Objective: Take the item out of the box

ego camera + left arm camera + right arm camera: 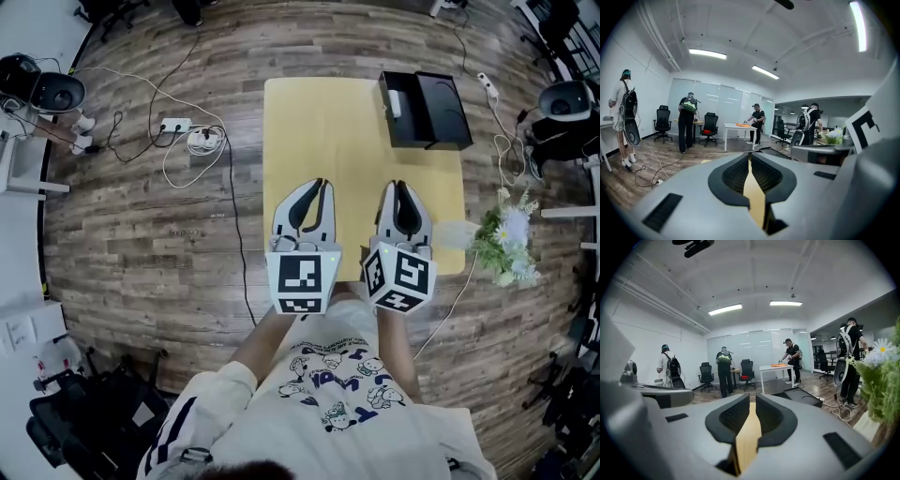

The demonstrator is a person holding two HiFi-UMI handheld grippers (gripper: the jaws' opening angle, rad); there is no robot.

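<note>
A black box [427, 111] lies open at the far right corner of the yellow table [347, 141]; its lid is folded out to the right. A white item [395, 101] rests inside its left half. My left gripper [322, 184] and right gripper [398, 186] hover side by side over the near half of the table, well short of the box. Both are shut with nothing between the jaws. In the left gripper view the left gripper [749, 157] points across the table. In the right gripper view the box [804, 397] lies ahead and to the right of the right gripper [753, 399].
A bunch of white and green flowers [506, 246] stands by the table's right edge, next to my right gripper. Cables and a power strip [174, 125] lie on the wooden floor to the left. Several people, office chairs and a white desk [774, 369] are farther off.
</note>
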